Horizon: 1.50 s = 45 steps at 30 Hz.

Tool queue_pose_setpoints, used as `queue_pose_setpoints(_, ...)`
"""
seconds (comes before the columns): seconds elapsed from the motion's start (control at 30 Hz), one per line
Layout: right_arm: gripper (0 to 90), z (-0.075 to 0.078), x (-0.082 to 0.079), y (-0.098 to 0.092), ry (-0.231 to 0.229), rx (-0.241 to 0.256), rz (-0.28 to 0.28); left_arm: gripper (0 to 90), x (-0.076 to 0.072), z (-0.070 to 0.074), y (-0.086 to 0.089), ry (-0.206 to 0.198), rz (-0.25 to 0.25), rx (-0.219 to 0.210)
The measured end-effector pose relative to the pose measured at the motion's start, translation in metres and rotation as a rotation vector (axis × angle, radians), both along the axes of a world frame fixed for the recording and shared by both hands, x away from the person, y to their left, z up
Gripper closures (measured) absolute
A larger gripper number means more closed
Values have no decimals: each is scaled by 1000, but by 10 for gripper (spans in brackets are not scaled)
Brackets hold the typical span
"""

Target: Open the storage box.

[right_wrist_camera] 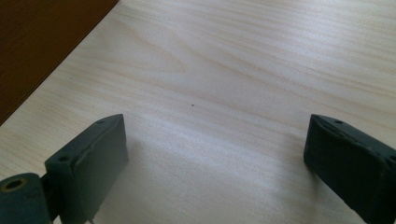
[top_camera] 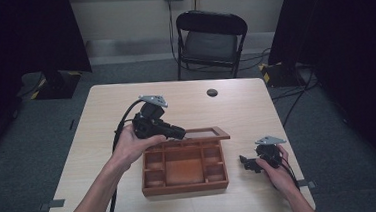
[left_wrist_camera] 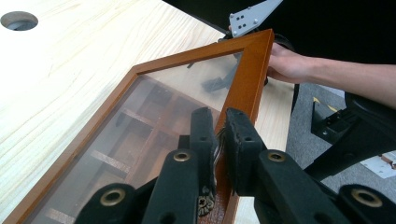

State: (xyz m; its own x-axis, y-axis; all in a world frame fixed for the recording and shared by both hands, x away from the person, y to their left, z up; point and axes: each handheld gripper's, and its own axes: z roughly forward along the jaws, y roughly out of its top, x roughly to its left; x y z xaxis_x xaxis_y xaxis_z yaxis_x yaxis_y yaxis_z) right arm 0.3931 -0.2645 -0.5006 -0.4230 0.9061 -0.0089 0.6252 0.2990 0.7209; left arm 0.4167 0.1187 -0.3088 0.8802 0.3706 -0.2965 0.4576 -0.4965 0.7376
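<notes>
Black jaws of the left gripper [left_wrist_camera: 219, 140] pinch the lid [left_wrist_camera: 247, 70] frame, held raised over the box [top_camera: 184, 169] at table [top_camera: 102, 122] centre; keep the grip square and swing about the far hinge; right gripper [top_camera: 252, 162] rests wide open and empty, right of the box; room lies far and left.

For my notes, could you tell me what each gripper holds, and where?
The left gripper clamps the lid by its wooden frame edge. The right gripper holds nothing.
</notes>
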Motion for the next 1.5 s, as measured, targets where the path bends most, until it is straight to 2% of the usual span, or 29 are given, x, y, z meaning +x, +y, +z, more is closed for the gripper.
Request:
queue_pose_setpoints(0.43,56,0,0,0,-2,0,1,821,5,4,0,-12,13,0)
queue_pose_setpoints(0.67,56,0,0,0,-1,0,0,821,7,5,0,-12,15,-9)
queue_pose_setpoints(0.83,55,0,0,0,-1,0,1,821,10,7,0,-6,16,0)
queue_pose_setpoints(1.5,53,0,1,0,-1,-3,4,823,20,12,2,-6,32,-27)
